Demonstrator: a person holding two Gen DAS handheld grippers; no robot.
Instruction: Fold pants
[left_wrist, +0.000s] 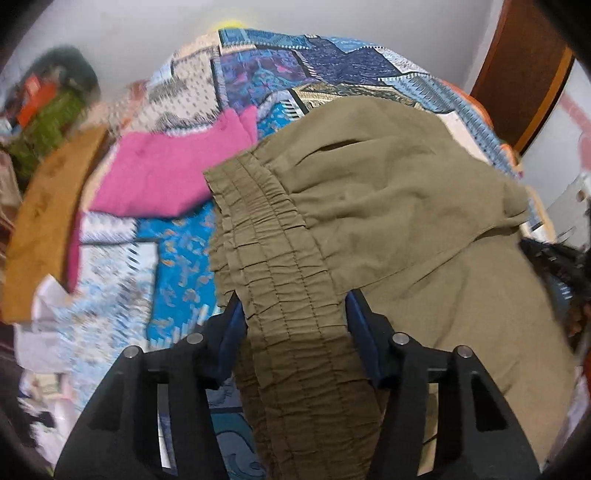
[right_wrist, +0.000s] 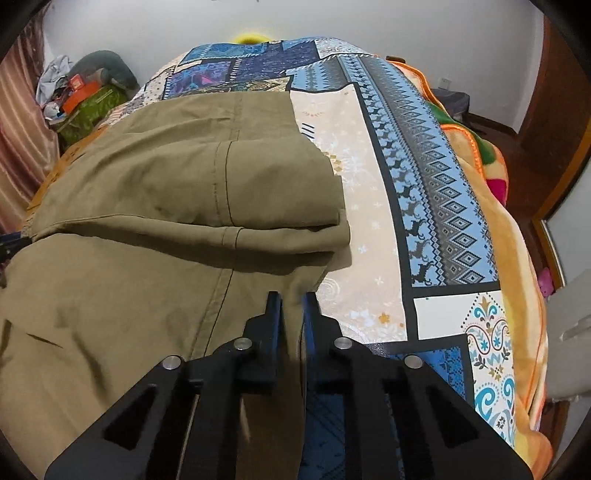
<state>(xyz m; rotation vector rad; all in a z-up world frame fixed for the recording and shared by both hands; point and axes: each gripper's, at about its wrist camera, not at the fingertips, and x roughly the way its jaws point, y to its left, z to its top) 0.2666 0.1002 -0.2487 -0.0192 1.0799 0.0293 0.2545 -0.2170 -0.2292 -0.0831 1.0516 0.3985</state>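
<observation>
Olive-green pants (left_wrist: 388, 206) lie folded over on a patterned bedspread (left_wrist: 177, 269). My left gripper (left_wrist: 291, 299) is shut on their gathered elastic waistband (left_wrist: 280, 295), which runs between the fingers and hangs toward the camera. In the right wrist view the pants (right_wrist: 147, 229) fill the left half, with an upper layer folded over a lower one. My right gripper (right_wrist: 291, 299) is shut on the lower layer's right edge, near the front of the bed.
A folded pink garment (left_wrist: 166, 173) lies on the bed left of the pants. An orange blanket (right_wrist: 491, 192) hangs off the bed's right side. A cluttered pile (right_wrist: 81, 96) stands at the far left by a curtain. A brown door (left_wrist: 524, 66) stands far right.
</observation>
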